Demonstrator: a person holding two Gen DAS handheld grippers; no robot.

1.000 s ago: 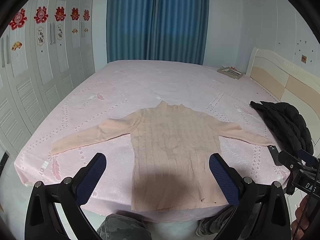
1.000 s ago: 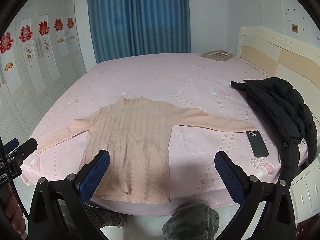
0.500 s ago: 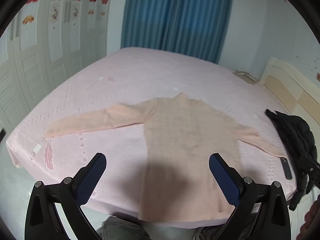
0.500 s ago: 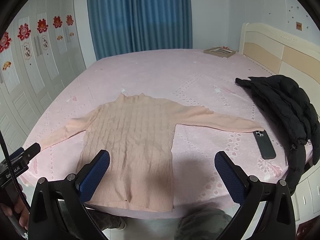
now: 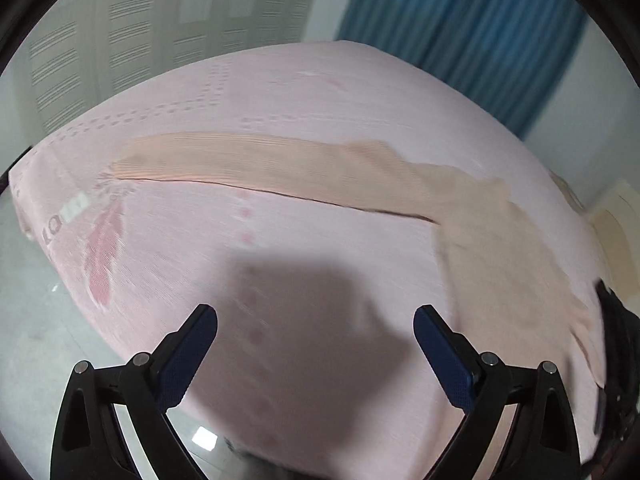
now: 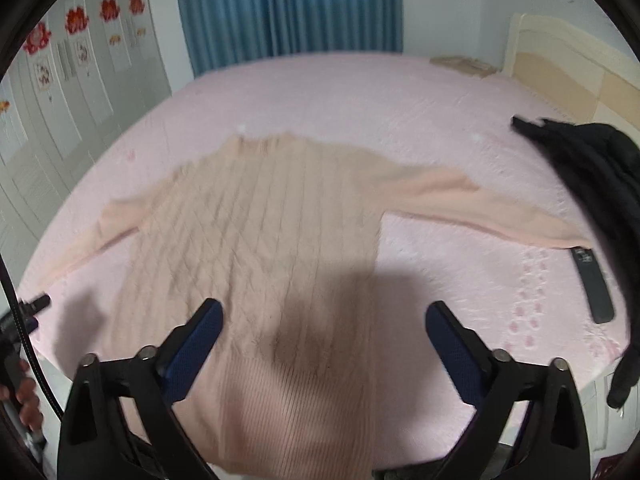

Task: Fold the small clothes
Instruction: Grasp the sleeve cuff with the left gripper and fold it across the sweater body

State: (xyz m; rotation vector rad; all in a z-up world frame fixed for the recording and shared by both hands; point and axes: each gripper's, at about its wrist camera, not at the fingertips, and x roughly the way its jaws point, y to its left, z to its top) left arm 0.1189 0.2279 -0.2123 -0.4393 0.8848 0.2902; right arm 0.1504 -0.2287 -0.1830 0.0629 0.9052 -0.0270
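Observation:
A peach cable-knit sweater (image 6: 272, 216) lies flat on the pink bed (image 6: 340, 96), sleeves spread to both sides. In the left wrist view its left sleeve (image 5: 260, 164) stretches across the sheet, with the body (image 5: 504, 248) at the right. My left gripper (image 5: 316, 320) is open above bare sheet just in front of that sleeve, holding nothing. My right gripper (image 6: 324, 314) hovers over the sweater's lower body; its jaws are closing but still wide, with fabric below them and nothing pinched. Both views are motion-blurred.
A black jacket (image 6: 592, 168) and a dark phone (image 6: 596, 288) lie at the bed's right side, near the right cuff. A headboard (image 6: 560, 76) stands at the right, blue curtains (image 6: 288, 8) behind, white wardrobes (image 5: 100, 40) on the left. A hand (image 6: 28, 404) shows at the left edge.
Both grippers came down and closer to the bed. The left one swung left and rolled, now facing the left sleeve. The right one moved in over the sweater's hem, its jaws slightly narrower.

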